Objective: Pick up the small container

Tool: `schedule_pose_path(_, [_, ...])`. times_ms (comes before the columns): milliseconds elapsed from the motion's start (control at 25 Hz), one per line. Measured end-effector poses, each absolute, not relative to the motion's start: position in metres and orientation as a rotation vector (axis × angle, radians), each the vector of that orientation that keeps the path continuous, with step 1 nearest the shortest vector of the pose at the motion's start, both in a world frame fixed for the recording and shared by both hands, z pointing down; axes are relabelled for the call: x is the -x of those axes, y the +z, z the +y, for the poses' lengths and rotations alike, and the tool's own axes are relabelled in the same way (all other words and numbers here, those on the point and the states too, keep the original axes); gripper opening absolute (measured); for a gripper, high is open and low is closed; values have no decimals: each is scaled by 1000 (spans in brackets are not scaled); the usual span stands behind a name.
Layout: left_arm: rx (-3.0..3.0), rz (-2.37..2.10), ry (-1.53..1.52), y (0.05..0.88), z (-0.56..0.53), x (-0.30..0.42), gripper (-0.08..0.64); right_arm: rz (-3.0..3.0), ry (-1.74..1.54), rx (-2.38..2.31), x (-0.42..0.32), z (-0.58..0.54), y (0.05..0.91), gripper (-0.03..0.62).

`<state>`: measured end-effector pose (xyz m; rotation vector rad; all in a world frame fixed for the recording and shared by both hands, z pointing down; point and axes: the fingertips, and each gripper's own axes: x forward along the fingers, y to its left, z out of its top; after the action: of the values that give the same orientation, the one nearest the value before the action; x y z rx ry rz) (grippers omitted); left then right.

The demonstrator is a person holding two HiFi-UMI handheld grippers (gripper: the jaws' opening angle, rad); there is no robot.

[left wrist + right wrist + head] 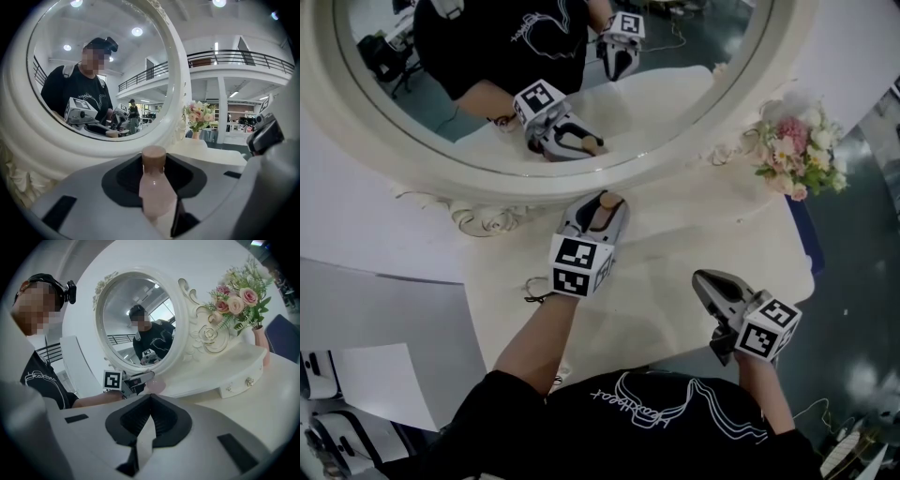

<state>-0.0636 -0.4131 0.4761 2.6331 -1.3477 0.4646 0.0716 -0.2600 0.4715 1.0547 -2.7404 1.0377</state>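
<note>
The small container (606,210) is a pale pink bottle with a brown cap, close to the base of the mirror. My left gripper (602,201) is shut on it, the jaws pressed against its sides. In the left gripper view the container (154,187) stands upright between the dark pads, its cap poking out past the left gripper (153,161). My right gripper (703,278) hovers over the table's front right part, shut and holding nothing. In its own view the right gripper (150,397) shows its jaws meeting at the tip.
A round mirror in an ornate white frame (581,176) stands at the back of the cream vanity table (694,234) and reflects both grippers. A vase of pink and white flowers (797,150) stands at the back right. White panels (375,375) lie to the left.
</note>
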Motion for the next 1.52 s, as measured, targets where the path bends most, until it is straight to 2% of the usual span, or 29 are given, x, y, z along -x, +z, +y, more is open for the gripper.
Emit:
schedule_pose_path(760, [-2652,-1344,469,450,-382,60,144,-2775,955,-1046,-70,-242,455,8])
schedule_pose_path(1520, [-2727,-1122,408,403,-231,17,144,-2879,854,-1012,-69,-160,418,8])
